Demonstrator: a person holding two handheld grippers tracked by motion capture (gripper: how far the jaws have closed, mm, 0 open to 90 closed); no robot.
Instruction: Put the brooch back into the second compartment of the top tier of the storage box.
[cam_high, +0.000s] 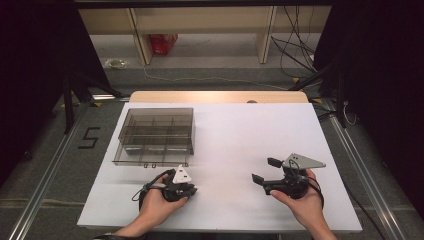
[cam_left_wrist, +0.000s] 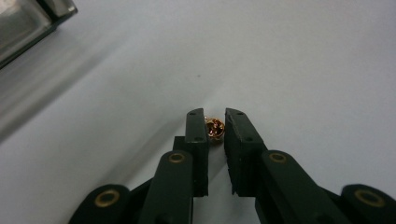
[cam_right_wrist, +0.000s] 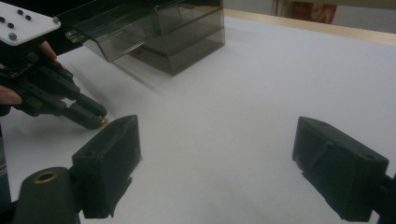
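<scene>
You have a white table: smoky compartment box far left, small gold bead near left.

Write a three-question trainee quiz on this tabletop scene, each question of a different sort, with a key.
1. True or false: the right gripper has its jaws spread wide with nothing between them.
2. Multiple choice: what sits between the jaws of the left gripper? A) a blue pen B) a small gold-coloured bead C) a folded cloth
3. Fill in: the smoky see-through compartment box stands on the white table on the person's ____ side.

Key
1. True; the white surface shows through the wide gap.
2. B; the jaws are nearly closed around it at the tips.
3. Left; it lies beyond the left gripper in the high view.
</scene>
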